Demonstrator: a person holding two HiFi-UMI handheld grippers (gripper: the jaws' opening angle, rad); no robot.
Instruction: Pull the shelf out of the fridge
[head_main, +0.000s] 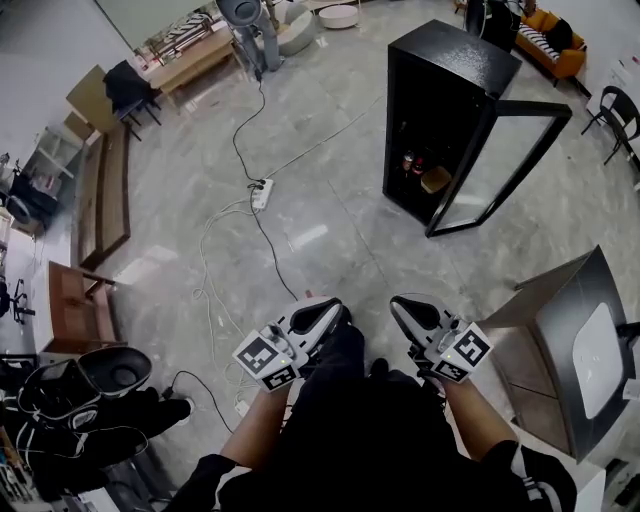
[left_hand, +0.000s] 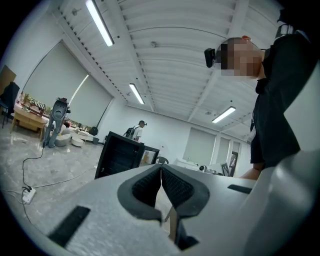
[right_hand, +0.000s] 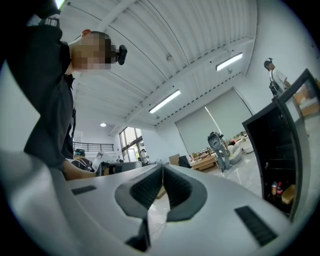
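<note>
A black fridge (head_main: 438, 120) stands on the floor well ahead at the upper right, its glass door (head_main: 503, 170) swung open to the right. Cans and a tan item sit low inside; I cannot make out the shelf. The fridge also shows in the left gripper view (left_hand: 119, 154) and at the right edge of the right gripper view (right_hand: 280, 150). My left gripper (head_main: 336, 306) and right gripper (head_main: 396, 304) are held close to the body, both shut and empty, far from the fridge.
A power strip (head_main: 262, 193) with trailing cables lies on the marble floor between me and the fridge. A grey cabinet (head_main: 585, 350) stands close at the right. Wooden furniture (head_main: 75, 300) and black gear sit at the left. A person (left_hand: 138, 130) stands beyond the fridge.
</note>
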